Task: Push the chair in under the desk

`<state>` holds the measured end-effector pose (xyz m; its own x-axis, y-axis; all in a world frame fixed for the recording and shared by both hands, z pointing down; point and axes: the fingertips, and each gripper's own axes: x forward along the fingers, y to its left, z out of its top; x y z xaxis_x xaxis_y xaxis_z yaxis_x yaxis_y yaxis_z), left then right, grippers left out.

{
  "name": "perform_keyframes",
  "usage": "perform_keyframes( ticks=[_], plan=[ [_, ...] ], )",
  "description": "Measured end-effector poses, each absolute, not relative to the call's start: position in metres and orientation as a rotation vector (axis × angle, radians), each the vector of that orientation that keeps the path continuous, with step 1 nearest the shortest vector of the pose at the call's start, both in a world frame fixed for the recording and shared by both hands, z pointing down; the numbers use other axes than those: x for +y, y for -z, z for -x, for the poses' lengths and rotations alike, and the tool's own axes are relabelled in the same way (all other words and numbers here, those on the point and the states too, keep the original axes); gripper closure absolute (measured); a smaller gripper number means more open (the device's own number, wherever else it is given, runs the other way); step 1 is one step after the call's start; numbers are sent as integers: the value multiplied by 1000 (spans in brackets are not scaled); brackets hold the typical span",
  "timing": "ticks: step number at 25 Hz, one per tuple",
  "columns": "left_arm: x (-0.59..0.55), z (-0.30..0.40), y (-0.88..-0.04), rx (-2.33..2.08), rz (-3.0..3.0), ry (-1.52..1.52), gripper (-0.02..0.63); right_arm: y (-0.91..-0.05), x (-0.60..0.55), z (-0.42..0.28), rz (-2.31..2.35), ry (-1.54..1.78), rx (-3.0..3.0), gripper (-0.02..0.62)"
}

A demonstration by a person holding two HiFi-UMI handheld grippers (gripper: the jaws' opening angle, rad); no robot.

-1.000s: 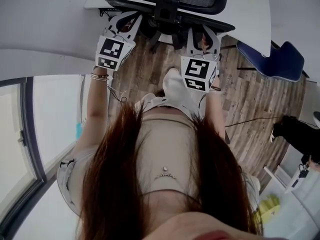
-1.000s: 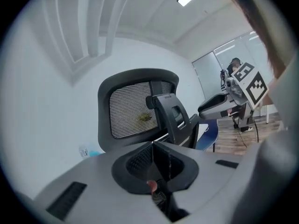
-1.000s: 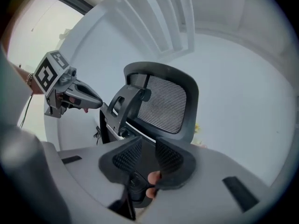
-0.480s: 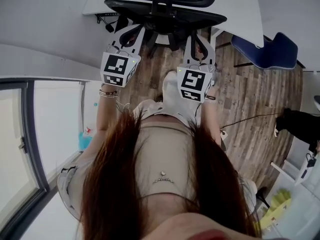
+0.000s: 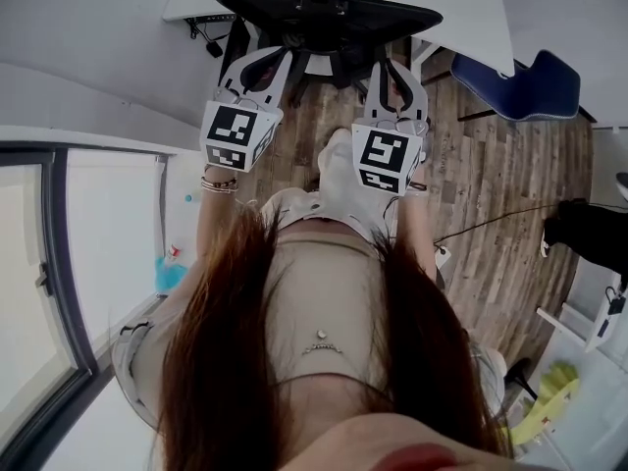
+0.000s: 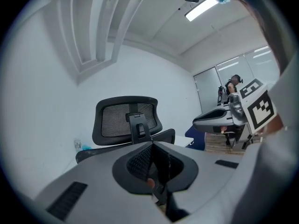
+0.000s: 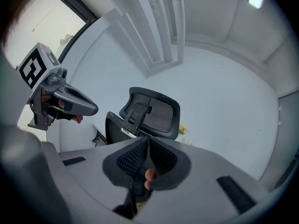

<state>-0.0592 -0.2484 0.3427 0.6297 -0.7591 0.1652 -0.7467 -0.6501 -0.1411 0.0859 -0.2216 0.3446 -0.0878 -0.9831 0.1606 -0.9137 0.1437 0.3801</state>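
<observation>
**Operator:** What's changed since a second ago?

**Spotter:** Your left gripper [image 5: 263, 55] and right gripper [image 5: 397, 67] have gone forward. The black mesh-backed office chair [image 5: 324, 8] has slid farther in against the white desk [image 5: 486, 18]. Your right jaws have come together.

**Operator:** And the head view?

**Spotter:** You have a brown wood-plank floor [image 5: 491, 184], a pale wall [image 5: 78, 47], and a tall window [image 5: 108, 263] at your left. I count one black chair, one blue padded chair [image 5: 530, 86] at the desk's right end, and two grippers. Both gripper tips reach the black chair's back, though I cannot tell whether they touch it.

**Operator:** Left gripper view?

**Spotter:** Your jaws are closed with nothing between them. Only this view shows a ceiling strip light [image 6: 202, 8] and a distant person [image 6: 232, 85] by glass doors.

**Operator:** Right gripper view?

**Spotter:** Your jaws are pressed together and empty. Only this view shows a small yellow object [image 7: 182, 129] beside the chair's headrest.
</observation>
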Motion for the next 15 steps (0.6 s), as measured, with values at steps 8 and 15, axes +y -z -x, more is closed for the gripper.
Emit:
perform_keyframes(
  ticks=[8, 15],
  plan=[
    [-253, 61, -354, 1344, 2759, 347, 601, -347, -222, -80, -1786, 296, -2057, 561],
    [-258, 63, -350, 1305, 2763, 314, 601, -342, -239, -73, -1794, 360, -2067, 561]
  ],
)
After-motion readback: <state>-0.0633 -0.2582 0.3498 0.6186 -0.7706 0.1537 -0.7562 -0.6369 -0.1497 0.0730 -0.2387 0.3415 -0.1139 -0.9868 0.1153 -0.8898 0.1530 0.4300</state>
